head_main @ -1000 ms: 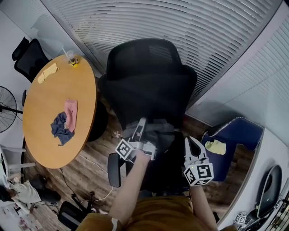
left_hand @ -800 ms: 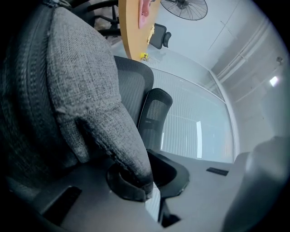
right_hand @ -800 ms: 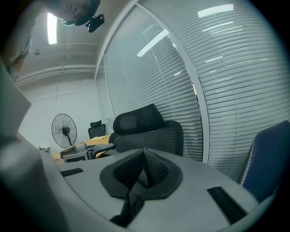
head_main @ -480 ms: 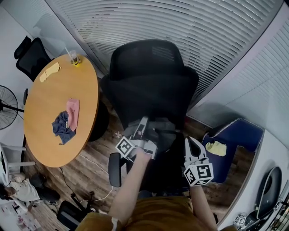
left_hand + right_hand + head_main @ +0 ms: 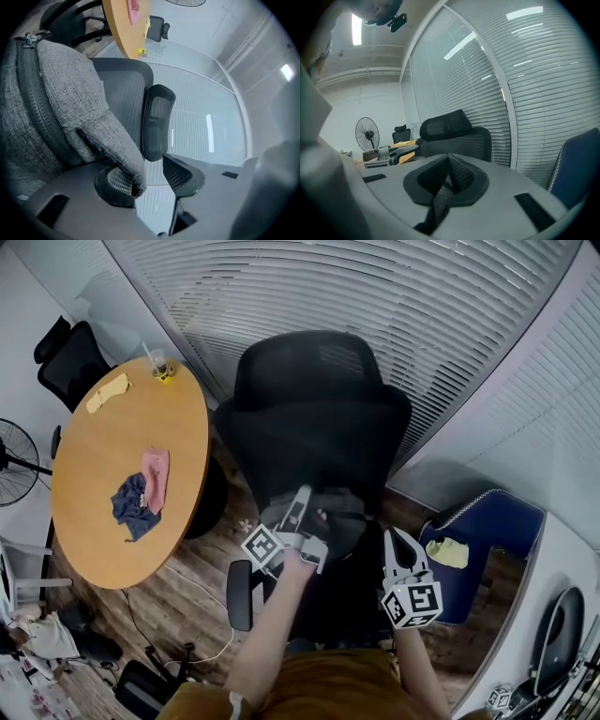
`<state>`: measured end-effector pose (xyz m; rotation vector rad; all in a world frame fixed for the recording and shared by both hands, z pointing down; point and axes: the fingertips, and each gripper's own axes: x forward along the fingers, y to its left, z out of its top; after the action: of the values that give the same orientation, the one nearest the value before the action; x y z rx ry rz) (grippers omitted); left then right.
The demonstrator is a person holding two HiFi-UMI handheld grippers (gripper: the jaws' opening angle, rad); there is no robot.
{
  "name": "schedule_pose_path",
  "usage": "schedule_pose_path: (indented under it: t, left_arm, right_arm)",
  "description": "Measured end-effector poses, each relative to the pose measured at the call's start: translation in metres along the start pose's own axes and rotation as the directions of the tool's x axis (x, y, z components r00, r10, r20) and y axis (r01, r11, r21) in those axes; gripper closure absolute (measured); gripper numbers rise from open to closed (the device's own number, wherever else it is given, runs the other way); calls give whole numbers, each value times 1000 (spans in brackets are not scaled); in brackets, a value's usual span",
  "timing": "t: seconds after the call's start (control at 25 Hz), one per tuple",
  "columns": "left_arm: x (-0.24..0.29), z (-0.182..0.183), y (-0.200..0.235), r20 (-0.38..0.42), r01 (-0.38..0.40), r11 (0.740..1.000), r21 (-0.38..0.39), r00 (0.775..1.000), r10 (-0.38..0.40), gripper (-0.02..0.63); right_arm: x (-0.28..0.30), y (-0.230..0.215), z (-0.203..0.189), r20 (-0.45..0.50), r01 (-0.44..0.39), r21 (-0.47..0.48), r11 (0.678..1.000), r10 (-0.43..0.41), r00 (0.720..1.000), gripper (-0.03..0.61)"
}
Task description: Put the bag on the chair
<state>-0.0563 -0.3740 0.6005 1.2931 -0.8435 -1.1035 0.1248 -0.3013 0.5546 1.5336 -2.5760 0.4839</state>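
Note:
The grey fabric bag point(image 5: 343, 514) lies on the seat of the black mesh office chair point(image 5: 319, 413), in front of its backrest. My left gripper point(image 5: 303, 502) is at the bag's near left side and its jaws are opening. In the left gripper view the pads stand apart with the window blinds showing between them, and a flap of the bag point(image 5: 108, 140) still rests over the left pad. The chair's headrest point(image 5: 157, 121) shows beyond. My right gripper point(image 5: 391, 542) hovers over the seat's right side, shut point(image 5: 448, 177) with nothing in it.
A round wooden table point(image 5: 112, 521) with cloths on it stands to the left, with a second black chair point(image 5: 70, 362) and a fan point(image 5: 14, 465) beyond it. A blue chair point(image 5: 492, 526) stands at the right. Blind-covered glass walls close the back.
My left gripper's jaws have spread apart at the bag, which stays on the seat. The right gripper has hardly moved.

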Motion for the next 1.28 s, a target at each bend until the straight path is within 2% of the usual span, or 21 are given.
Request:
schedule_pose_path:
  t: [0.2, 0.32, 0.44, 0.48, 0.52, 0.6, 0.72, 0.76, 0.84, 1.0, 1.12, 1.28]
  left_arm:
    - [-9, -6, 4, -30, -60, 998, 32, 998, 61, 429]
    - [-19, -16, 2, -84, -76, 994, 79, 993, 83, 397]
    - [-34, -27, -3, -139, -73, 990, 123, 986, 90, 408]
    - [-40, -30, -3, -163, -79, 984, 160, 981, 105, 417]
    - [-48, -33, -1, -188, -95, 971, 220, 972, 138, 429]
    - [-66, -37, 5, -225, -132, 924, 360, 948, 223, 437]
    - [-91, -46, 2, -239, -136, 890, 435, 936, 260, 461]
    - [-99, -47, -3, -235, -131, 871, 474, 934, 269, 470]
    - [-113, -47, -17, -225, -110, 815, 569, 932, 283, 487]
    - [-136, -48, -61, -202, -26, 664, 748, 943, 265, 552]
    - [-149, -51, -91, -215, 35, 578, 815, 945, 245, 591]
    - [-163, -61, -117, -254, 115, 474, 873, 937, 241, 591]
  right_arm:
    - [-4, 6, 2, 5, 1, -6, 1000, -1, 1000, 568]
    - [-8, 12, 3, 20, -4, -11, 1000, 4, 1000, 566]
    - [-14, 20, 5, 31, -1, -19, 1000, 2, 1000, 566]
    - [-16, 23, 7, 35, 1, -22, 1000, -1, 999, 566]
    - [-19, 26, 8, 38, 5, -24, 1000, -4, 999, 566]
    - [-27, 32, 11, 45, 9, -30, 1000, -7, 999, 566]
    - [-39, 43, 14, 63, 4, -37, 999, -2, 998, 566]
    - [-44, 48, 15, 67, 3, -40, 999, -1, 998, 566]
    - [-53, 59, 17, 75, 4, -45, 999, -1, 997, 566]
    - [-72, 78, 19, 102, 2, -52, 999, 4, 995, 566]
    - [-85, 96, 23, 122, -10, -59, 998, 17, 992, 566]
    - [-99, 121, 24, 113, -33, -149, 988, 50, 992, 566]
